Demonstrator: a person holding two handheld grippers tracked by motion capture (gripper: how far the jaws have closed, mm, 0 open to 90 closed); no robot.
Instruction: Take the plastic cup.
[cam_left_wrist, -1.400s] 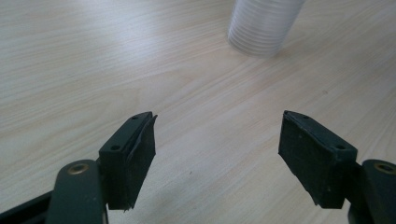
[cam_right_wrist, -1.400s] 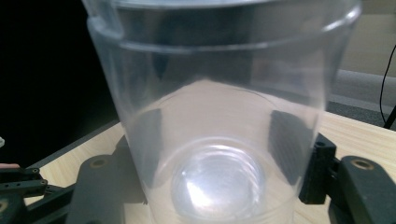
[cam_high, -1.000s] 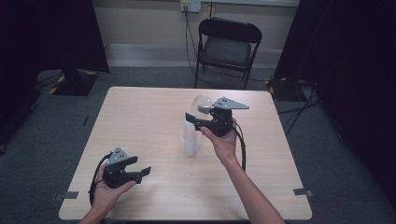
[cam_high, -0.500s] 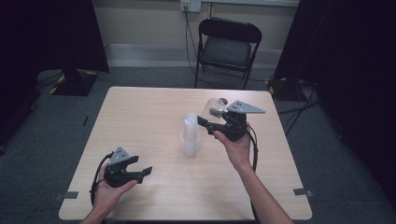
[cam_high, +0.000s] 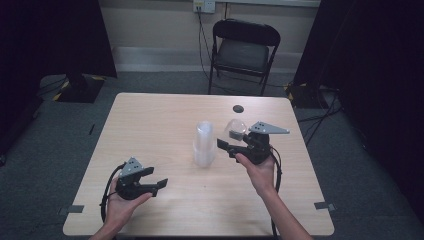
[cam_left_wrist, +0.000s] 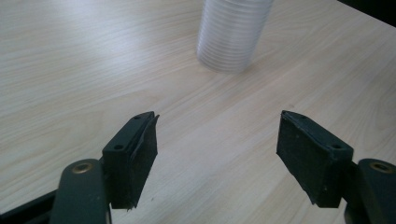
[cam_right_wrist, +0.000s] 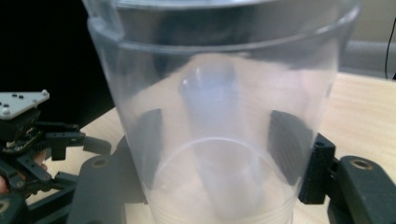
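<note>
One clear cup (cam_high: 235, 129) is off the stack (cam_high: 204, 144) mid-counter, held toward the right edge by the right gripper (cam_high: 226, 146); more remain, I judge. Left gripper (cam_left_wrist: 217, 154) jaws spread, nothing between them, stack ahead. Right gripper view: jaws pinch the cup's walls.

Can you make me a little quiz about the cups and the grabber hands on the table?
1. True or false: the right gripper has its fingers closed on a single clear cup.
2. What stands on the table between the two grippers?
A. a stack of clear cups
B. a red bowl
C. a book
3. Fill in the word: the left gripper has its fingers wide ____ with nothing between them.

Key
1. True. The clear cup sits between the fingers in the right gripper view.
2. A. The stack of clear cups stands upright near the middle of the table.
3. open
</note>
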